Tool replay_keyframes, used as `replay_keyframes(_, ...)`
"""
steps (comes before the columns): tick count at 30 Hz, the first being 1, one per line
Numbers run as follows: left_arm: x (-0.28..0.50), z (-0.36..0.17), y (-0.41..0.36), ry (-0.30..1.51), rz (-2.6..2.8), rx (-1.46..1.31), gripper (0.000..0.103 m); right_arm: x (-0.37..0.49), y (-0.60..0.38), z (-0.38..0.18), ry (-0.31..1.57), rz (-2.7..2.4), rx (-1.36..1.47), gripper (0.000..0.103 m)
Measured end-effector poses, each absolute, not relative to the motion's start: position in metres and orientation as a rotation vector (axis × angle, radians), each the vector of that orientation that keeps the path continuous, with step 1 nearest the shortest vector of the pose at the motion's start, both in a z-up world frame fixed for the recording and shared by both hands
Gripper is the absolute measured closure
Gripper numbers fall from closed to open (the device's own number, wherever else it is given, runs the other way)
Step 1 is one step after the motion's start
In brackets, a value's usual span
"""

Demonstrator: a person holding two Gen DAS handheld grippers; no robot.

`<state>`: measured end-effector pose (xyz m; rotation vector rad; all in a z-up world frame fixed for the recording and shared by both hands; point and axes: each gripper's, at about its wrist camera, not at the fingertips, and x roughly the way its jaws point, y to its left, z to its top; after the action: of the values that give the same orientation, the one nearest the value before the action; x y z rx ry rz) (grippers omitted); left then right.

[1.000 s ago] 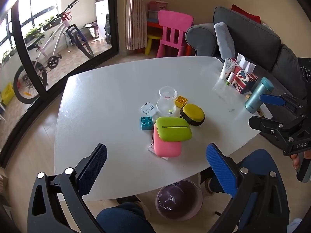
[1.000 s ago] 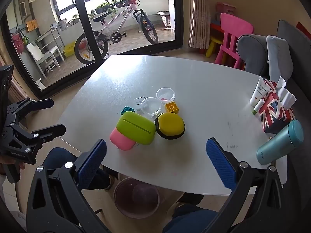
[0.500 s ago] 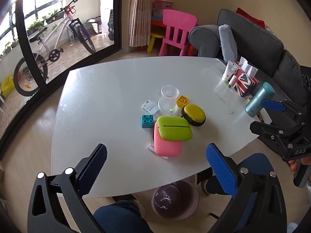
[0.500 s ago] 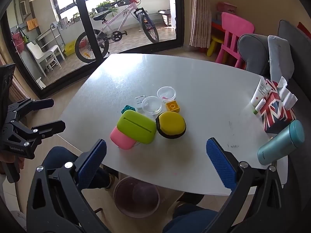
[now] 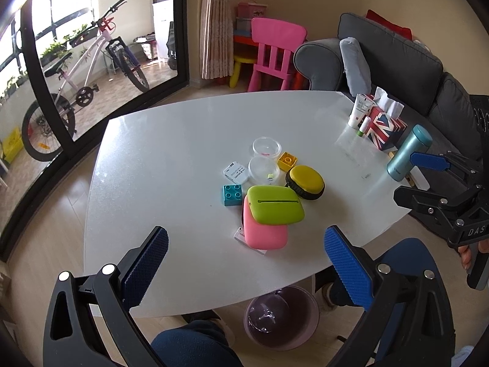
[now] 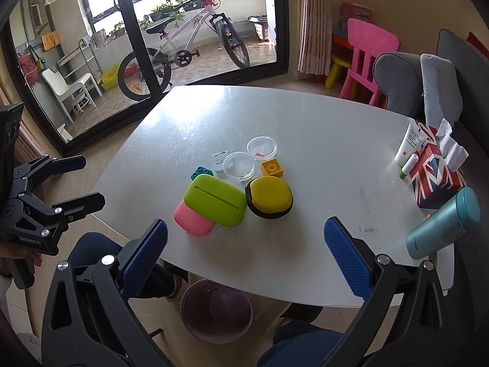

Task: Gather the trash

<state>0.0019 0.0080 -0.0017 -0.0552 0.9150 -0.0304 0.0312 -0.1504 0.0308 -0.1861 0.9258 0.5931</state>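
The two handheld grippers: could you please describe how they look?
Both the left gripper and the right gripper are matte black skeletal frames with triangular cutouts and silver bolts. Each finger carries a blue, ridged rectangular pad. White lettering marks each body. The person wears dark blue trousers.

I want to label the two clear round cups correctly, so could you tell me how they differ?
The far clear cup holds small pink bits, while the near clear cup holds a small yellow scrap, clearest in the left wrist view. The near one sits next to the yellow-topped round case; the far one stands further back, behind the yellow block. Both are transparent, round, shallow and upright on the white table.
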Motion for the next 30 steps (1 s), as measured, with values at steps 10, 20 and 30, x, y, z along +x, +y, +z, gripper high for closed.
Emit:
replay_keyframes(10, 0.0015, -0.0009, 0.0087, 0.916, -0.039, -0.054, 0.005, 0.0315, -0.1515, 0.0308, 0.929, 0.592, -0.185, 0.003)
replay_keyframes(20, 0.0026, -0.002, 0.0072, 0.914, -0.041, -0.051, 0.005, 0.032, -0.1527, 0.0296, 0.93, 0.593, -0.187, 0.003)
replay_keyframes(30, 0.0038, -0.0026, 0.0066, 0.916, -0.044, -0.052, 0.005, 0.0323, -0.1526, 0.029, 0.932, 0.593, -0.188, 0.003)
